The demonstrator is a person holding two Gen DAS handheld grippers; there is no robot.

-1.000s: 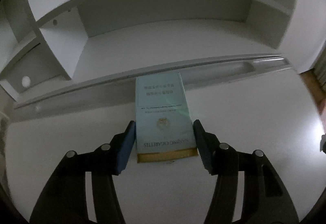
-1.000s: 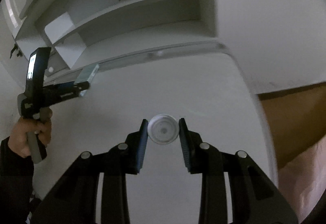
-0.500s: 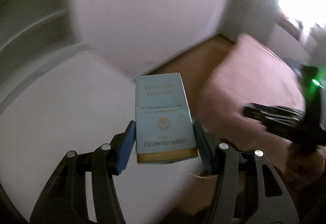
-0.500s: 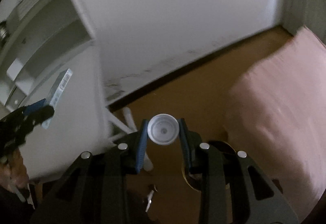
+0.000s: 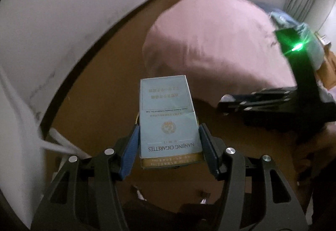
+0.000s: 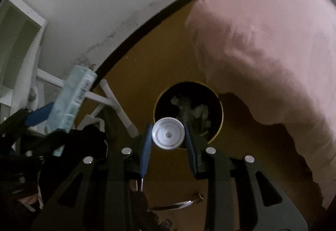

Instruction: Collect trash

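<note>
Left wrist: left tongs [image 5: 168, 145] clamp the cigarette pack [image 5: 169, 119]; right tongs [image 6: 168, 138] pinch a white cap [image 6: 168, 133], seemingly above the bin [image 6: 218, 105].

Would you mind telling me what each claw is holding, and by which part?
The left claw grips the cigarette pack by its two narrow sides; the right claw pinches the white bottle cap across its rim.

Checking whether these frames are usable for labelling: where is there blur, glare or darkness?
Left wrist view: window glare top right, pink bedding smeared, cigarette pack sharp. Right wrist view: dim; trash bin interior nearly black, white cap clear, edges fisheye-bent.
</note>
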